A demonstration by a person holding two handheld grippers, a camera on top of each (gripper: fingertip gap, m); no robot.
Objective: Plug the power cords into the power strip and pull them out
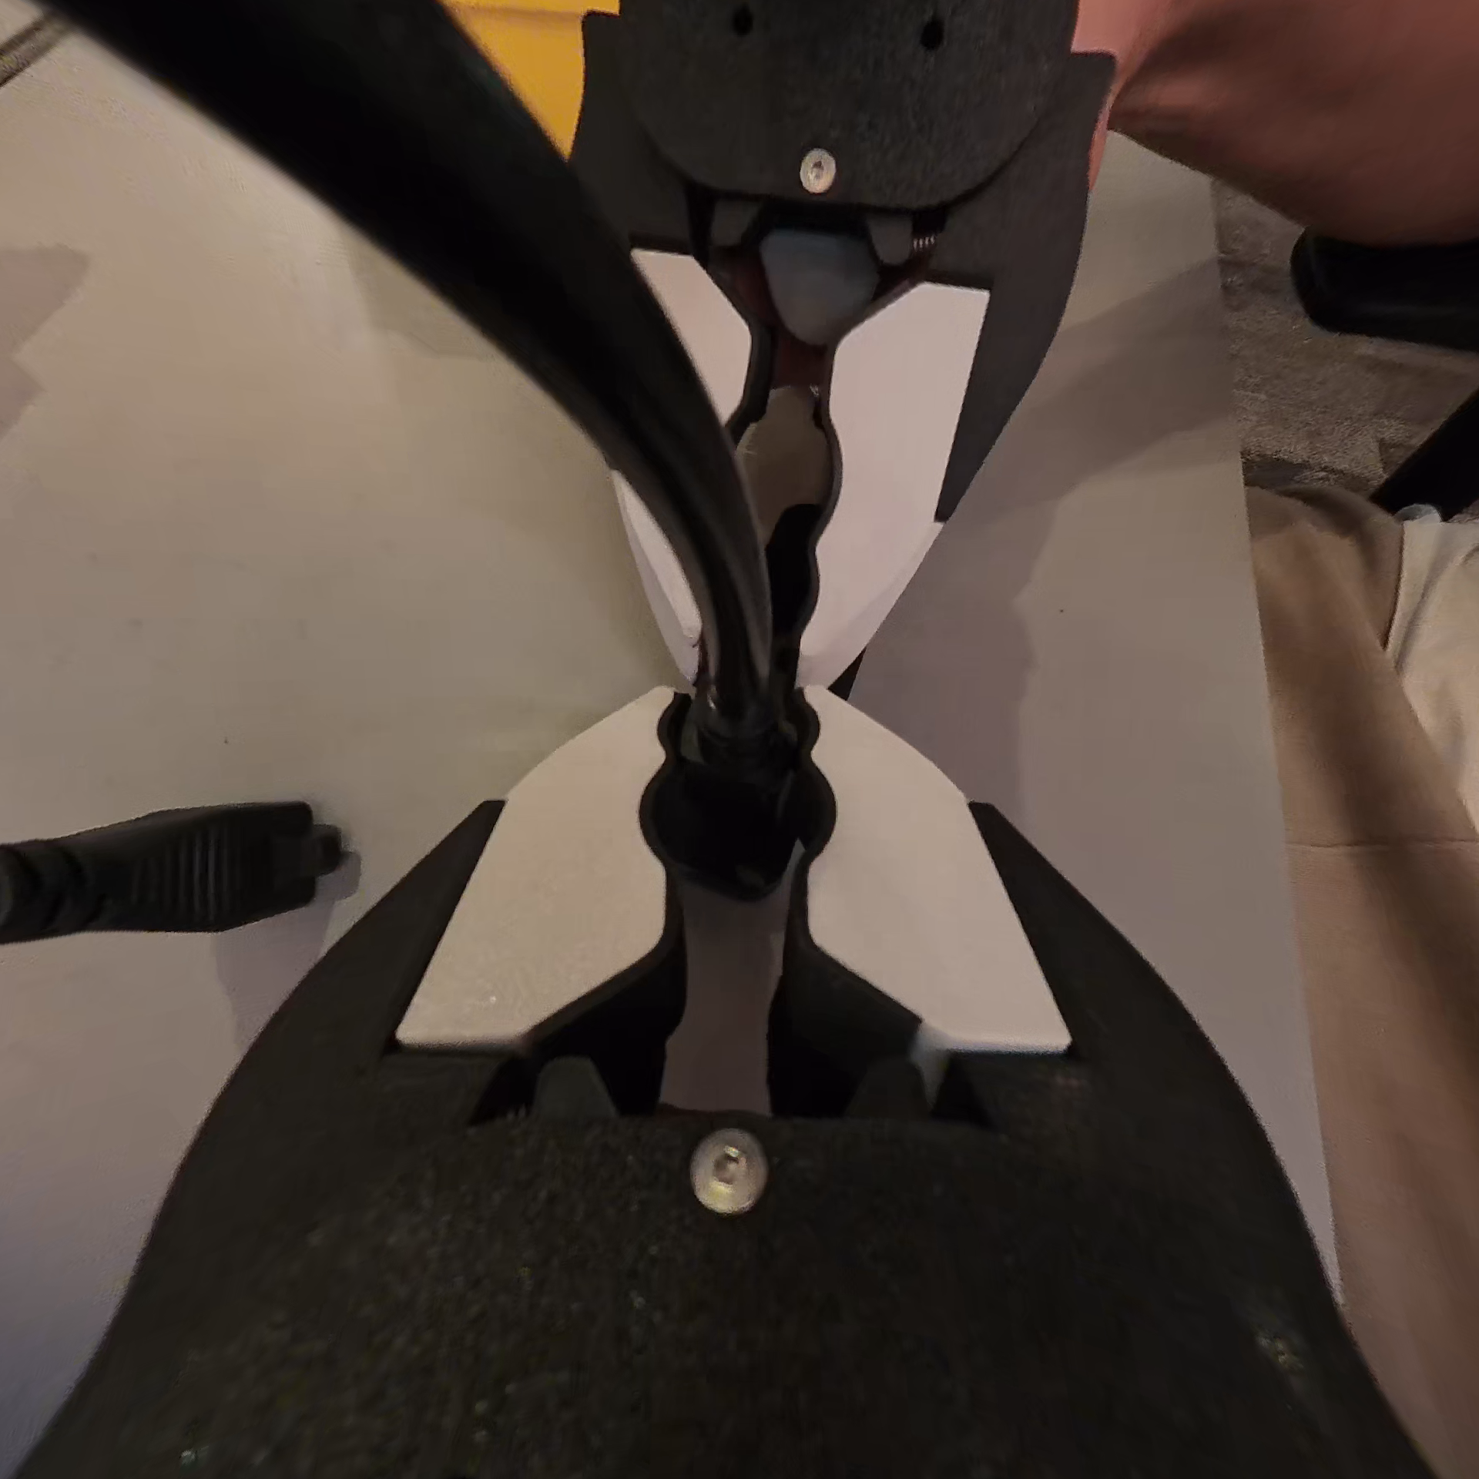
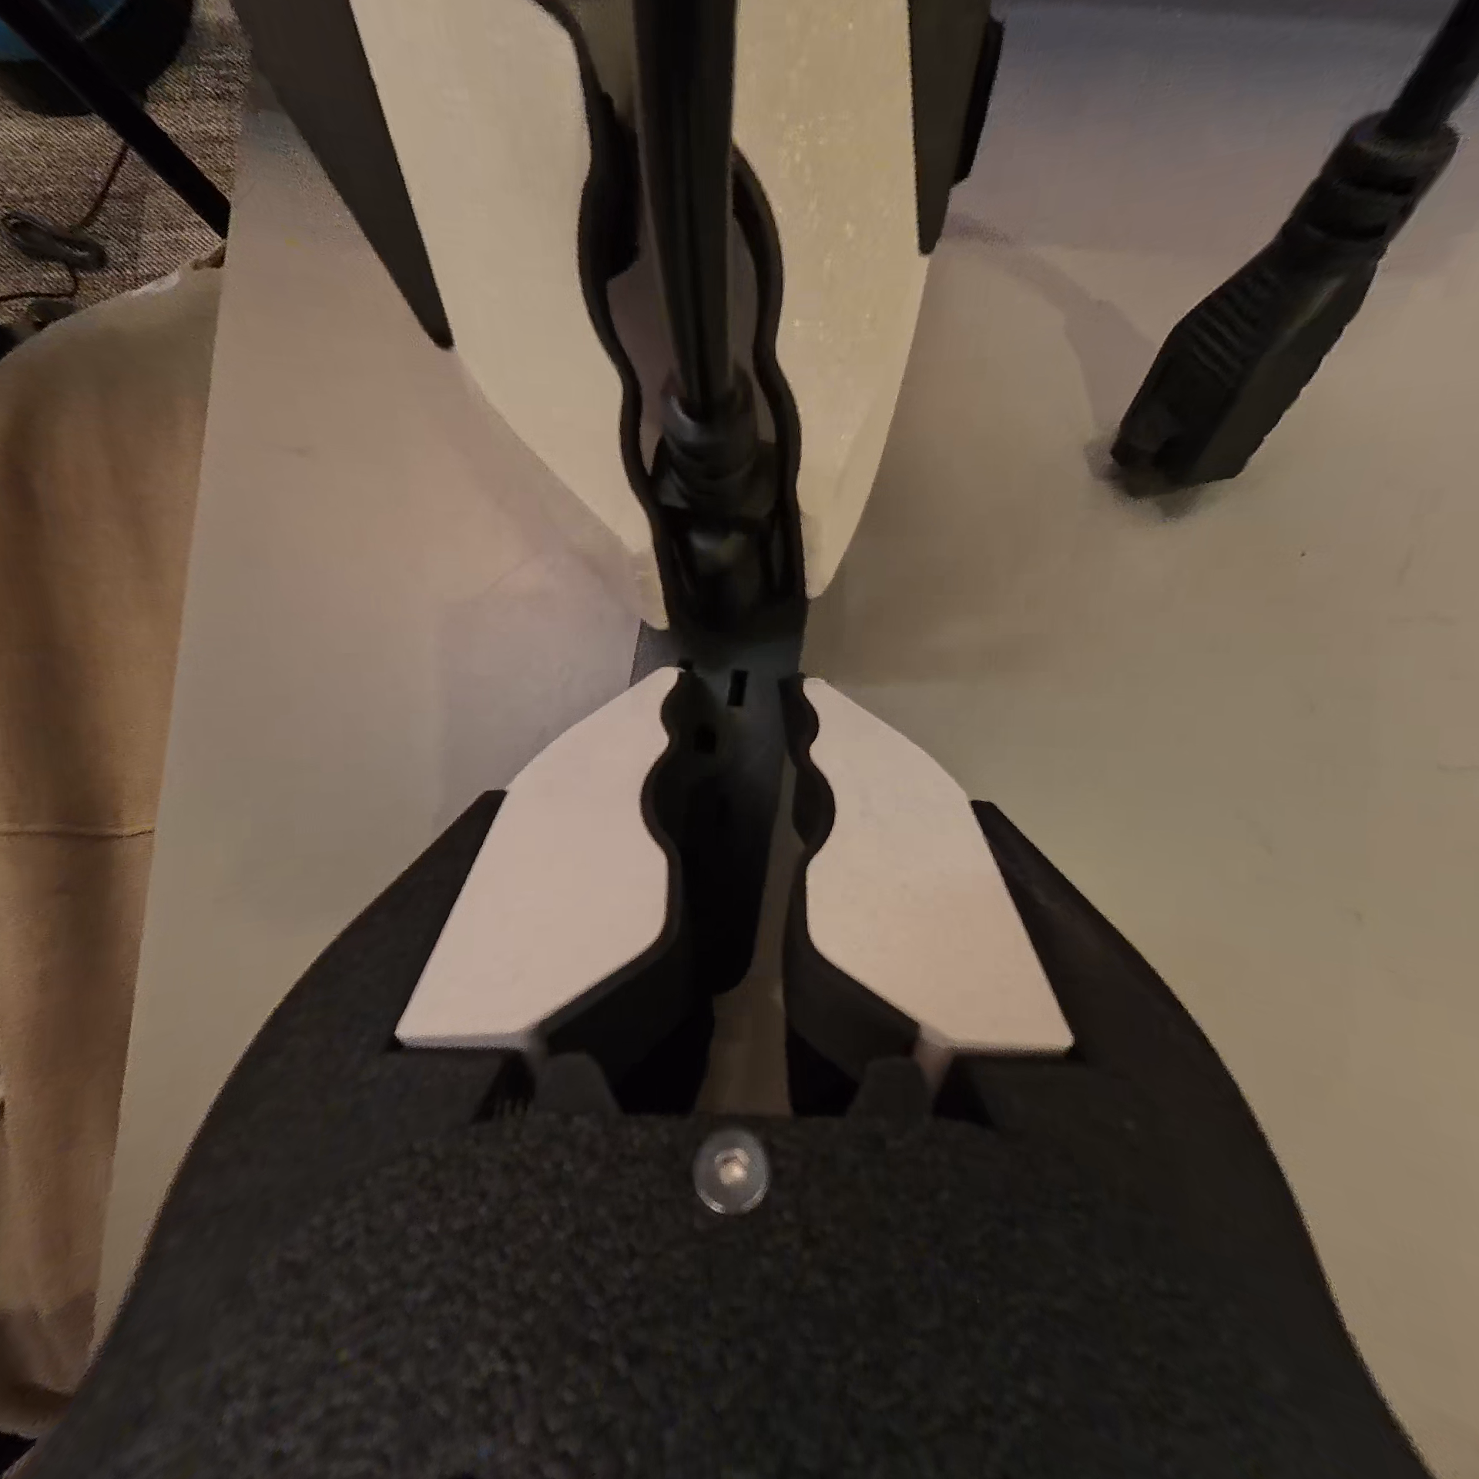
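**Claws meet nose to nose over the worktop**

Left claw (image 1: 732, 712) pinches a black plug (image 1: 732, 808), its cord (image 1: 512, 320) arching up-left out of frame. Right claw (image 2: 732, 680) clamps the dark power strip (image 2: 732, 720), mostly hidden, its length running along the fingers. A spare plug (image 1: 184, 868) lies flat on the white worktop (image 1: 280, 560), prongs pointing right.

Left gripper (image 1: 732, 720), black textured body with white finger plates and black wavy pads: jaws nearly closed, clamping black plug. Right gripper (image 2: 732, 680), same build: jaws narrow, gripping dark object between pads. Both grippers tip to tip, facing each other, near worktop's edge. Bare hand (image 1: 1312, 112) behind right gripper, at its rear.
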